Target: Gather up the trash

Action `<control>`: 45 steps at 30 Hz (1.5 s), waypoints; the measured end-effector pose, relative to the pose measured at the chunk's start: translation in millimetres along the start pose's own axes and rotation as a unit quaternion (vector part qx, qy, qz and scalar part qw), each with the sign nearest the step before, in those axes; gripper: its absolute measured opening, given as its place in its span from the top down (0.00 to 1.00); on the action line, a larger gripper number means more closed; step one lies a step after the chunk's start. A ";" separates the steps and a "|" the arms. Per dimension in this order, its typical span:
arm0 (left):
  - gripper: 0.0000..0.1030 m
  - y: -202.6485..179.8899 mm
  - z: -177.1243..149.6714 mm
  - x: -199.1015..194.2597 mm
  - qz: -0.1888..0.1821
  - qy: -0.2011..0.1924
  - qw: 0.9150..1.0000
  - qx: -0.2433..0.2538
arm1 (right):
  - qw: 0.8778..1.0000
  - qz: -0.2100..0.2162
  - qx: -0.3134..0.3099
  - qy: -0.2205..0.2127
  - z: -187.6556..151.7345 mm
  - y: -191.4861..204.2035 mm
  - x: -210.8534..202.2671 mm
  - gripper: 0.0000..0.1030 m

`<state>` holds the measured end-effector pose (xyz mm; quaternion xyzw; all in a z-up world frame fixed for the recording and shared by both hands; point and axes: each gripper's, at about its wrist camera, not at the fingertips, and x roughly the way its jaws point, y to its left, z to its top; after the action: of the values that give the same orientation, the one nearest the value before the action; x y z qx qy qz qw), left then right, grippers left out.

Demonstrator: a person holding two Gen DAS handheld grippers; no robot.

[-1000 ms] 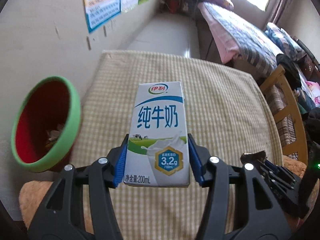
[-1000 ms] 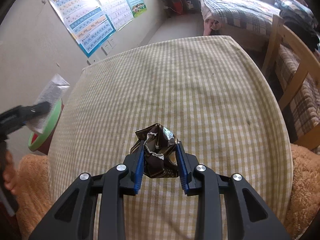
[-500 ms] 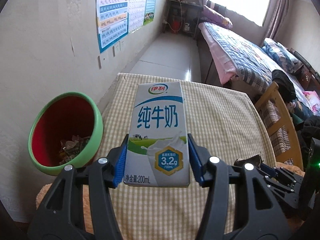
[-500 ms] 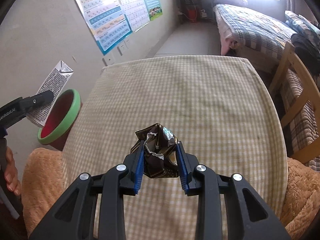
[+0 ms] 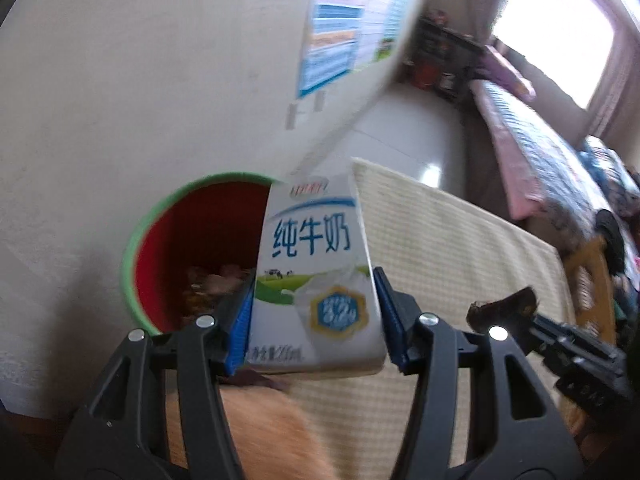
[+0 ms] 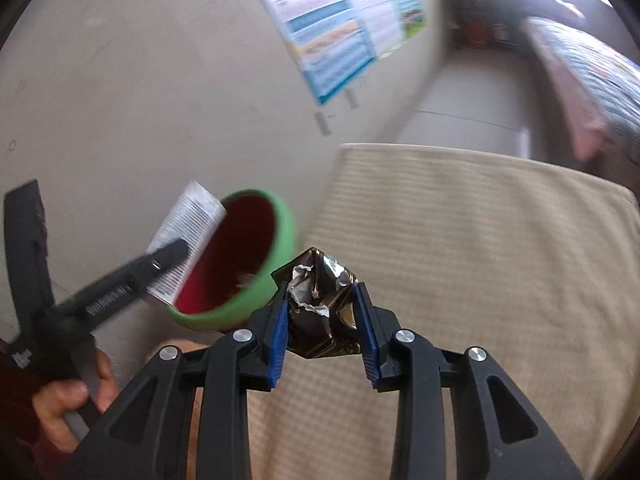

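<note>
Beige wall [image 5: 120, 80] with posters [image 6: 340, 40], tiled floor [image 5: 400, 136], bed [image 5: 540, 152] beneath a bright window [image 5: 552, 32]

Each camera rides just behind its own claw and looks forward and steeply down along the two fingers. The left wrist view faces the green-rimmed bin [image 5: 192, 256] from close, with the checked surface [image 5: 460, 248] off to the right. The right wrist view looks across the same surface [image 6: 480, 240] from further right. Both share the bin [image 6: 256, 264], the wall poster [image 5: 344, 24] and each other's claw at the edge.
</note>
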<state>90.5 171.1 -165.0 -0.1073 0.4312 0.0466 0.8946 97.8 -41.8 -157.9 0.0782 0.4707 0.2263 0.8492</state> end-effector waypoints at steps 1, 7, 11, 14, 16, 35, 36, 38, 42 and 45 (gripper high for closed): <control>0.50 8.4 1.9 3.3 0.007 0.001 1.000 -0.003 | 1.000 0.008 -0.009 0.007 8.0 11.2 12.9 0.70; 0.55 61.1 15.6 25.1 0.043 0.006 0.998 -0.040 | 0.999 0.028 -0.033 0.032 43.1 57.4 66.7 0.71; 0.48 82.8 17.7 32.7 0.060 0.010 0.996 -0.063 | 0.998 0.044 -0.036 0.038 58.6 70.7 85.6 0.62; 0.23 89.0 14.4 21.5 0.066 -0.011 0.995 -0.075 | 0.999 0.037 -0.026 0.018 64.5 69.2 81.8 0.40; 0.22 86.2 10.7 9.4 0.066 -0.027 0.995 -0.074 | 0.999 0.041 -0.019 0.004 64.5 62.8 71.4 0.40; 0.05 -108.2 20.6 -142.2 -0.003 -0.302 0.953 0.030 | 0.929 -0.230 -0.061 -0.284 -43.9 -35.5 -152.7 0.07; 0.05 -115.3 20.0 -144.3 -0.003 -0.301 0.953 0.038 | 0.930 -0.229 -0.052 -0.283 -48.1 -40.3 -157.6 0.07; 0.05 -133.8 14.9 -149.0 0.003 -0.305 0.950 0.060 | 0.929 -0.232 -0.036 -0.287 -55.7 -46.3 -165.7 0.07; 0.05 -159.4 7.3 -154.0 -0.011 -0.284 0.955 0.087 | 0.927 -0.242 -0.017 -0.286 -65.8 -54.5 -174.4 0.07; 0.05 -165.3 3.9 -154.7 -0.029 -0.263 0.961 0.080 | 0.925 -0.249 -0.004 -0.286 -75.8 -57.7 -179.1 0.07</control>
<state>26.1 12.6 -16.6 -0.0318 0.1797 0.0124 0.9831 -29.0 -181.0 -82.3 0.0168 0.2108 -0.0224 0.9771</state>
